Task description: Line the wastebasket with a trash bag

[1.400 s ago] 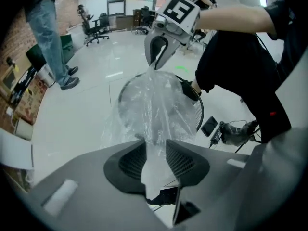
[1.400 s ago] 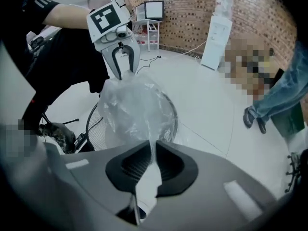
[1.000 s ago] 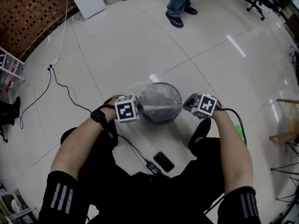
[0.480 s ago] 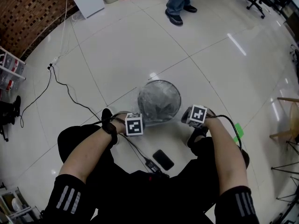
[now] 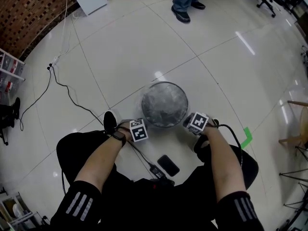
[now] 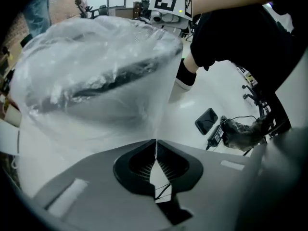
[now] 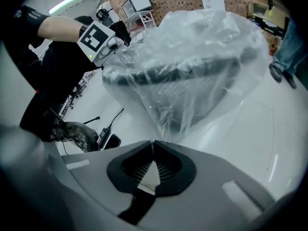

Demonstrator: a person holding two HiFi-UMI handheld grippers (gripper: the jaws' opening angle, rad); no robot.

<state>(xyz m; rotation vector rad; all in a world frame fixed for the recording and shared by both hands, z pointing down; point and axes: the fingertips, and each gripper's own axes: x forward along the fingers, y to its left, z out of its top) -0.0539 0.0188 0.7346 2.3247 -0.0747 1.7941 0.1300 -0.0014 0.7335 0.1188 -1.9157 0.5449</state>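
Observation:
A round mesh wastebasket (image 5: 164,105) stands on the white tile floor, covered by a clear trash bag (image 5: 163,102) pulled over its rim. The bag (image 6: 96,71) drapes down the outside of the basket (image 7: 192,76) in both gripper views. My left gripper (image 5: 139,129) is low at the basket's near left side, shut on a pinch of the bag's film (image 6: 155,143). My right gripper (image 5: 195,123) is at the near right side, shut on the bag's edge (image 7: 154,141). Each gripper's marker cube shows in the other's view.
A black phone (image 5: 168,166) and a power adapter with cable (image 5: 156,170) lie on the floor between my knees. A black cable (image 5: 67,93) runs across the tiles at left. A person's legs (image 5: 185,1) stand far off. A green tape mark (image 5: 246,137) is at right.
Both grippers have come down from rim height to low beside the basket, drawing the bag's edge down over the outside. The bag now covers the basket's mouth more tightly.

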